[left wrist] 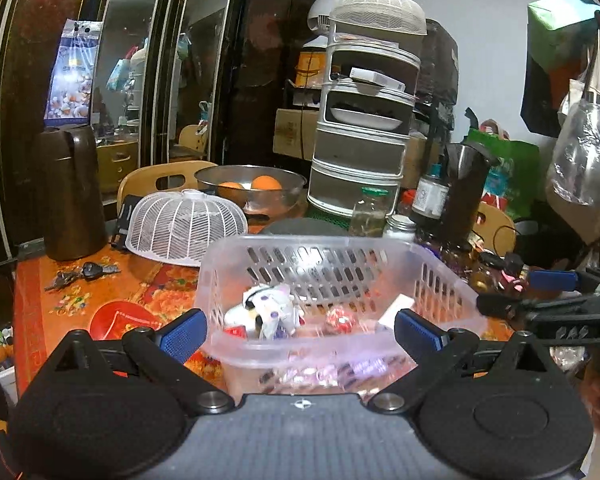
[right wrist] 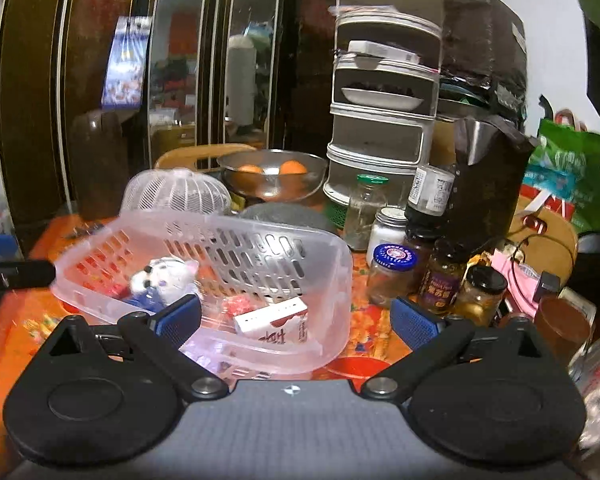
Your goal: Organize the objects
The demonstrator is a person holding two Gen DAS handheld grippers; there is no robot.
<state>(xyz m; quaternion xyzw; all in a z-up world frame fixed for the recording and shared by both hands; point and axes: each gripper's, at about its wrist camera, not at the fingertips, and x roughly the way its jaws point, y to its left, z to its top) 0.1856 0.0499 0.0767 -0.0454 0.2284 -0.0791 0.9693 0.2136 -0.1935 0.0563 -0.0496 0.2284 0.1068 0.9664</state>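
So, left gripper [left wrist: 300, 336]: blue-padded fingers spread wide, nothing held, hovering at the near wall of the clear pink perforated plastic basket [left wrist: 440, 280]. Right gripper [right wrist: 296, 322]: fingers also wide apart and empty, its left pad over the basket's near rim, its right pad outside the basket toward the jars.

Inside the basket: white plush toy with purple spots [left wrist: 272, 310], small red-and-white round item [left wrist: 342, 318], white and red carton [right wrist: 274, 318] lying flat at the near right corner. The carton's print reads only in the right wrist view; in the left view just a white edge shows.

Only the left view shows the bunch of dark keys [left wrist: 84, 272] left of the basket and the right gripper's blue pad coming in from the right. Only the right view clearly shows the blue-lidded glass jar [right wrist: 392, 274] and two dark-lidded sauce jars [right wrist: 480, 294] just right of the basket.

Behind the basket: white mesh dome food cover [left wrist: 184, 226], steel bowl with two oranges [left wrist: 252, 190], grey tiered food cabinet [left wrist: 364, 120], black and steel kettle [right wrist: 488, 176]. Brown thermos jug [left wrist: 70, 196] stands far left of it.

Everything sits on an orange floral tablecloth [left wrist: 52, 300]; dark mirrored wardrobe doors [left wrist: 148, 60] behind, very cluttered room.
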